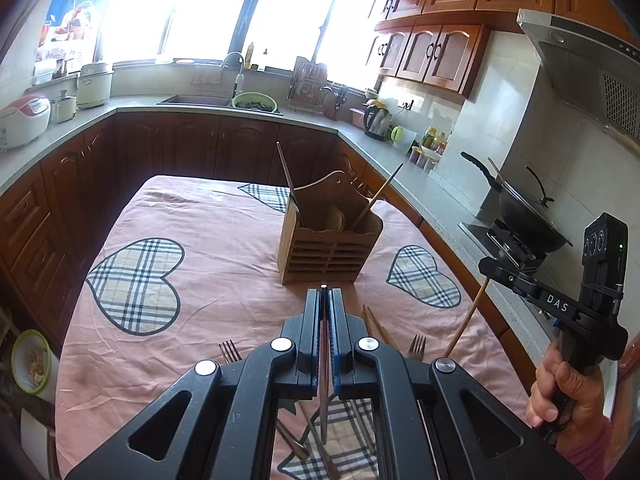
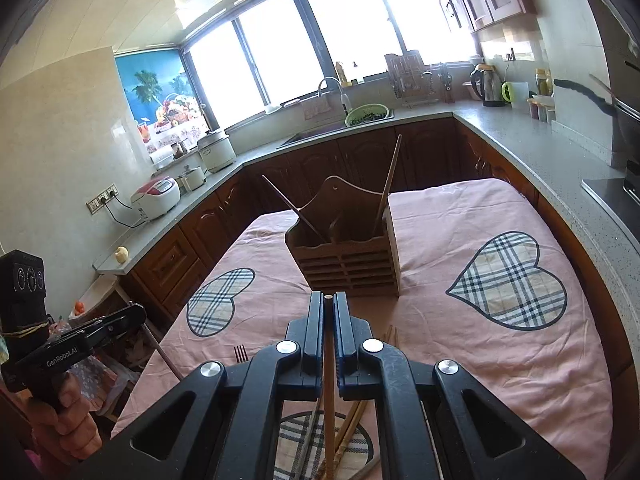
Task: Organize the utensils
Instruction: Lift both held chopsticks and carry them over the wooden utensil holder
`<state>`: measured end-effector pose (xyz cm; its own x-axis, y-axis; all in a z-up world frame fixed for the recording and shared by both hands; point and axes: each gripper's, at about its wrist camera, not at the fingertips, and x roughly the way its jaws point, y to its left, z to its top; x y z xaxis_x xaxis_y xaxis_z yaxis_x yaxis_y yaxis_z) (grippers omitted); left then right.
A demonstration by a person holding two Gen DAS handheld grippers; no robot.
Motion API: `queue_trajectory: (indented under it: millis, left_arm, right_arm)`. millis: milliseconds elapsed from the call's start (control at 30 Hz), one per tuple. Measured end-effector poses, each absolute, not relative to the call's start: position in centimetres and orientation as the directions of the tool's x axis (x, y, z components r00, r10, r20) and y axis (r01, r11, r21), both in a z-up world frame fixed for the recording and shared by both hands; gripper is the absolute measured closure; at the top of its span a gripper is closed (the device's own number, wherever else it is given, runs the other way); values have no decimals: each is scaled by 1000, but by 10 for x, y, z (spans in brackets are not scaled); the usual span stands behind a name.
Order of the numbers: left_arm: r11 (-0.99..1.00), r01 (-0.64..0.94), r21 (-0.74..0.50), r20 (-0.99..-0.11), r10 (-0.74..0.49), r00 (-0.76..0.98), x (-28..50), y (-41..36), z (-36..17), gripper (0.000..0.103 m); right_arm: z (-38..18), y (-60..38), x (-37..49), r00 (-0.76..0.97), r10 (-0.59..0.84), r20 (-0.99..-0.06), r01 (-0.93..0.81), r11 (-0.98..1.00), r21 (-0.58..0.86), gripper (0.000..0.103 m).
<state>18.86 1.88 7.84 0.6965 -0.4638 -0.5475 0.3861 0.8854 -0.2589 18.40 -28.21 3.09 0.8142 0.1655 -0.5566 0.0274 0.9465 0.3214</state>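
A wooden utensil holder (image 1: 330, 246) stands on the pink cloth-covered table (image 1: 224, 248), with two chopsticks leaning out of it. It also shows in the right wrist view (image 2: 348, 258). My left gripper (image 1: 325, 294) is shut on a metal utensil handle (image 1: 324, 392), held above the table short of the holder. My right gripper (image 2: 329, 300) is shut on a wooden chopstick (image 2: 329, 392), also short of the holder. Loose forks (image 1: 229, 351) and chopsticks (image 1: 380, 326) lie on the cloth below the grippers.
The cloth has plaid heart patches (image 1: 134, 284). Kitchen counters wrap around the table, with a sink (image 1: 200, 100), rice cookers (image 1: 24, 120), a kettle (image 1: 376, 122) and a wok (image 1: 524, 212) on the stove at the right.
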Motion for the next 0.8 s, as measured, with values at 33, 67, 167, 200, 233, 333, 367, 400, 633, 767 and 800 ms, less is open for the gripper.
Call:
queue_trajectory:
  millis: [33,67,167,200,233,333,367,400,633,767,800]
  left_arm:
    - [886,384,-259,-541,-463,702,189,19,80,101]
    - [887,382,-260,-537,-462,706,194,18,81,101]
    - [883,380,-275,-516,-469,717,202,20,86,101]
    - [883,377,-280,-504,-470,725,205,21,89,101]
    - [883,375,-283,-492,-469,733,208,21,93,101]
    - [883,371,-288,-454,-467,759,221,20,103,101]
    - [881,372,-292,-442,-469,765,226,20,106,101]
    - [880,374,-292,-428,-470,772,231,18,110,101]
    - [890,376,-257,-345,-448,825,275,-3,133,101]
    - [909,344,-235,-313,-406,859,308,-15,134,101]
    - [910,337,-240,-310,-401,862,318,-18,130,101]
  right_arm:
    - [33,-283,184,824,158,-545,30,947,319,99]
    - [36,-284,185,832,152,-534,32,947,319,99]
    - [45,-289,190,856,143,-497,35,943,330,99]
    - [47,-290,192,864,138,-484,37,941,335,99]
    - [50,-293,195,873,136,-468,37,939,342,99]
    - [59,-299,206,894,113,-434,49,937,345,99]
    - [64,-302,210,901,108,-420,51,936,349,99]
    - [67,-305,215,906,105,-411,52,934,353,99]
    - [100,-322,259,941,60,-333,64,934,350,99]
    - [115,-336,287,960,25,-278,82,926,368,99]
    - [118,-340,294,964,15,-266,88,924,373,99]
